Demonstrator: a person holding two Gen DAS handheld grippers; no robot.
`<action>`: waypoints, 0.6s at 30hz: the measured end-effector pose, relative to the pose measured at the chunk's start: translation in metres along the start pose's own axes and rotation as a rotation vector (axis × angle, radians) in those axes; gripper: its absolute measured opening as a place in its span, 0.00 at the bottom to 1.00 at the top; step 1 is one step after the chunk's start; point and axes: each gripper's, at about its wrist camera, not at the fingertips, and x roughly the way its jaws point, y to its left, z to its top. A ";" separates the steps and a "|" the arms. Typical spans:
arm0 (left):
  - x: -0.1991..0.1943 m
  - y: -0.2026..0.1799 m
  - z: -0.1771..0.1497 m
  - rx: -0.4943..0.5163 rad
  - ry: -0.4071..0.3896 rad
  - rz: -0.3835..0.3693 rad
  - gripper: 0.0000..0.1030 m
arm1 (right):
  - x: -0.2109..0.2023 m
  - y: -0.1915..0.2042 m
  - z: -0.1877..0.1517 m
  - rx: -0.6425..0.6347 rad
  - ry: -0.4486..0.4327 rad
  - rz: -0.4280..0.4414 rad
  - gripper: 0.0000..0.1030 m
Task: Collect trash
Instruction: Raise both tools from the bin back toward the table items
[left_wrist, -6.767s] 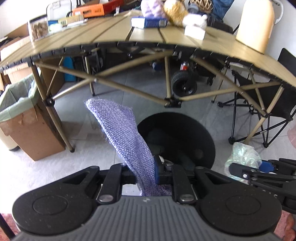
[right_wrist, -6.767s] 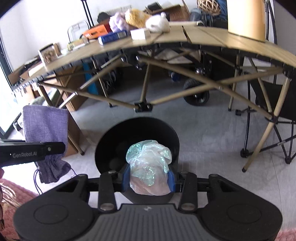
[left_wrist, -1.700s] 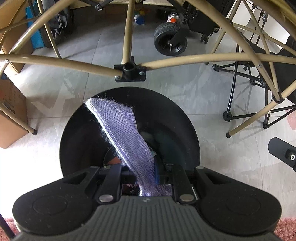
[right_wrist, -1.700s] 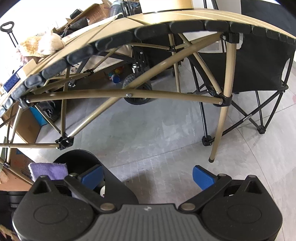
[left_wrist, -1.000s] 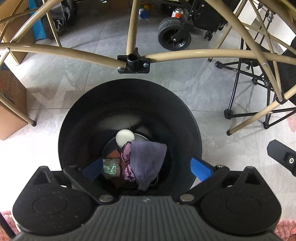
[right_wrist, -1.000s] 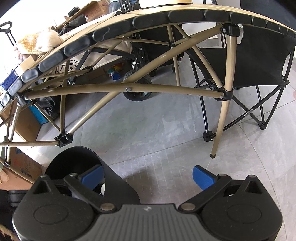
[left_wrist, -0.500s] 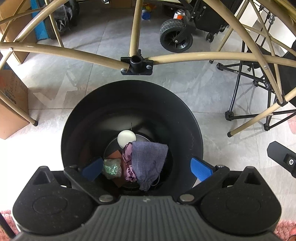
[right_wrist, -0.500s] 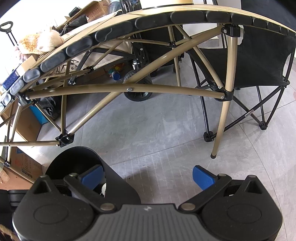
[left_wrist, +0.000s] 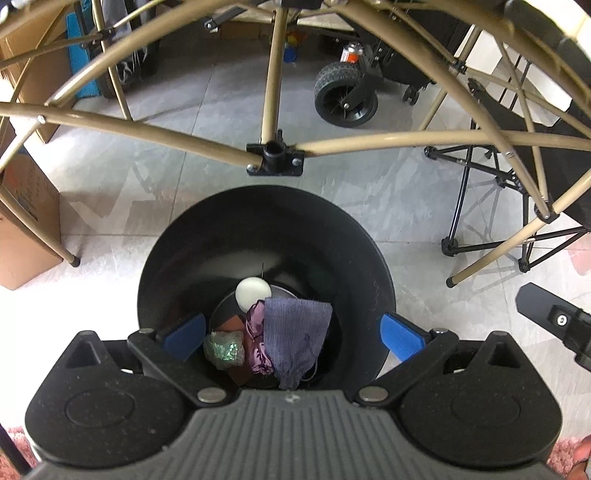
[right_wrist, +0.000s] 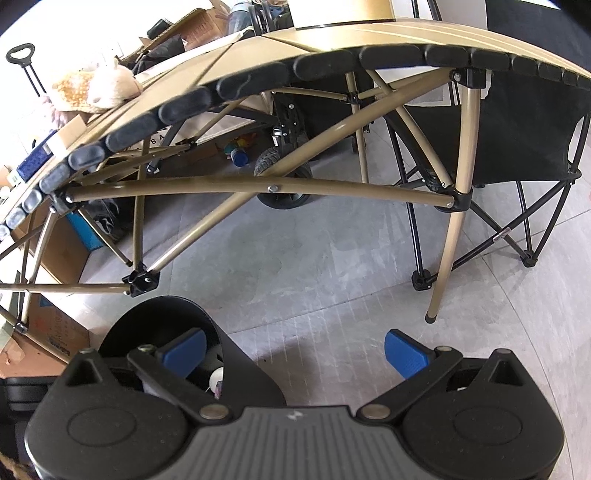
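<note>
Both my jaws empty, trash down in the bin

My left gripper (left_wrist: 291, 334) hangs over the black bin (left_wrist: 376, 280) with jaws spread apart; at the bin's bottom lie the purple cloth pouch (left_wrist: 295, 339), a white ball (left_wrist: 252, 291) and a crumpled glittery wrapper (left_wrist: 224, 349). My right gripper (right_wrist: 293, 350) is likewise spread wide, over grey floor tile (right_wrist: 332, 266) beside the bin's rim.

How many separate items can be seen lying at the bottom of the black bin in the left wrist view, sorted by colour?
Inside the black bin:
Purple cloth pouch: 1
Pinkish-purple satin piece: 1
White round item: 1
Green glittery wad: 1
Reddish-brown flat piece: 1
Total: 5 visible; anything beneath them is hidden.
</note>
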 end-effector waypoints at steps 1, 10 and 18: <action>-0.003 0.000 0.000 0.003 -0.009 -0.002 1.00 | -0.001 0.001 0.000 -0.002 -0.003 0.002 1.00; -0.040 0.006 -0.006 0.016 -0.118 -0.010 1.00 | -0.022 0.010 0.000 -0.034 -0.065 0.038 1.00; -0.087 0.015 -0.011 0.014 -0.257 -0.035 1.00 | -0.056 0.029 0.002 -0.088 -0.178 0.100 1.00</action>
